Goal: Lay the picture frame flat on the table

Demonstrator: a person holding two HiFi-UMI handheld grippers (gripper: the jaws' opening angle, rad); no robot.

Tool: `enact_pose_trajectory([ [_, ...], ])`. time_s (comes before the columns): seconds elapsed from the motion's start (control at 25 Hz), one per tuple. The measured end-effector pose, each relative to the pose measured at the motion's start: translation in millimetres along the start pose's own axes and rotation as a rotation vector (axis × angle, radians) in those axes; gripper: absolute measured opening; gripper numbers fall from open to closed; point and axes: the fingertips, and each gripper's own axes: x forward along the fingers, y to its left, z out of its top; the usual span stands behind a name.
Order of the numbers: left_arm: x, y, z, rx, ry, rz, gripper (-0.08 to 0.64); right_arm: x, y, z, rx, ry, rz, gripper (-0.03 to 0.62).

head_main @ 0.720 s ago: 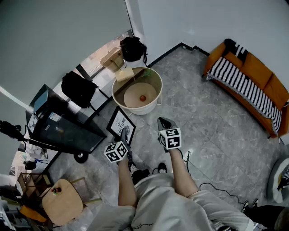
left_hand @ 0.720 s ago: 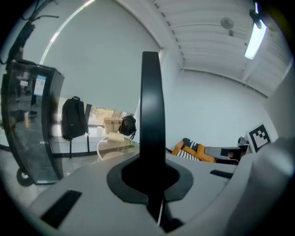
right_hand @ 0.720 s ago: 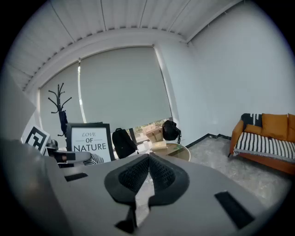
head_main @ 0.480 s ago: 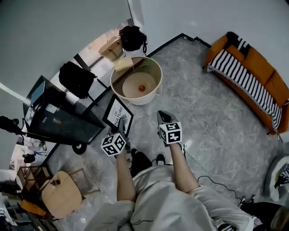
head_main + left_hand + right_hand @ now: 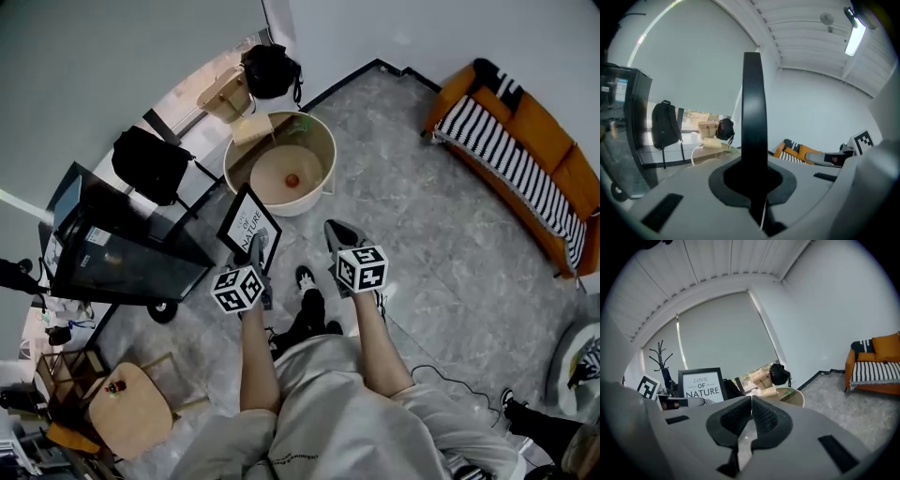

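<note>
The fingers of the left gripper (image 5: 753, 182) are closed on the bottom edge of the black-rimmed picture frame (image 5: 753, 112) with a white printed sheet. The frame stands in the air above the grey floor, on the near side of the round white-walled table (image 5: 302, 205) and not touching it. The fingers of the right gripper (image 5: 751, 399) are pressed together with nothing between them, just right of the frame and apart from it.

The frame is held upright, its long axis running up out of the left jaws. The left gripper view meets it edge-on as one dark bar. Its printed face turns right, toward the right gripper, whose view reads the words OF NATURE square-on. From the head view the frame leans a little, so the face also shows from above.

The bottom edge of the frame sinks out of sight between the left pads, and in the head view the gripper covers its near lower corner. The back of the frame shows in no view. A small red thing (image 5: 292, 180) lies on the table top, too small to identify.

The orange sofa (image 5: 539, 141) with a striped throw stands far right along the wall, and a black backpack (image 5: 148, 161) sits at the left.
</note>
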Motion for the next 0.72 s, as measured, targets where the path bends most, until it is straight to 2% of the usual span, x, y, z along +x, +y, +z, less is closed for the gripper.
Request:
enact_pose_trajectory([
  [0.2,60,13,29,-0.017,0.013,-0.015,0.027,42,-23,23,0.016,0.005,0.014,0.032],
  [0.48,132,24,67,0.009,0.056,-0.067,0.028,96,-61,67,0.134,-0.049,0.011,0.032],
  [0.72,189,39,105,0.015,0.058,-0.125,0.028,147,-67,97,0.037,-0.028,0.020,0.032],
])
